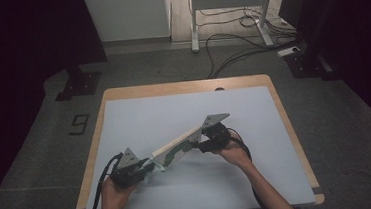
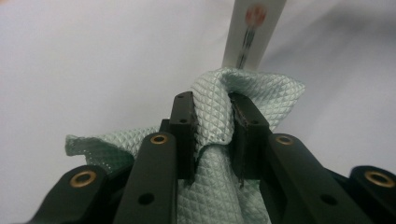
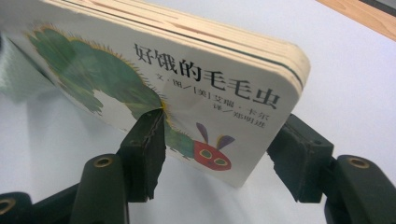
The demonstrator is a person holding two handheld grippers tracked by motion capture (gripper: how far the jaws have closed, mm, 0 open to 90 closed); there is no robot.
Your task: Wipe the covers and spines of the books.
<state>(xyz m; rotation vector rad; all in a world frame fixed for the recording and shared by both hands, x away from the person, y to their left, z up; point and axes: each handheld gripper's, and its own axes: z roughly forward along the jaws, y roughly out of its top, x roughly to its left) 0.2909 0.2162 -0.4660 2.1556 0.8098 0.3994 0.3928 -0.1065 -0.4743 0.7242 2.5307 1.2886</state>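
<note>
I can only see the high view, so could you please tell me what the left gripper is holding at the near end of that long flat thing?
Observer: The left gripper has its fingers shut on a pale green quilted cloth, which is bunched up between them.
Operator: Thank you. And what is the flat thing in the right gripper, please?
Observer: It is a thick board book with rounded corners. Its cover shows a green caterpillar with a red head and a Chinese title. The right gripper has one finger on that cover and the other behind the book.
</note>
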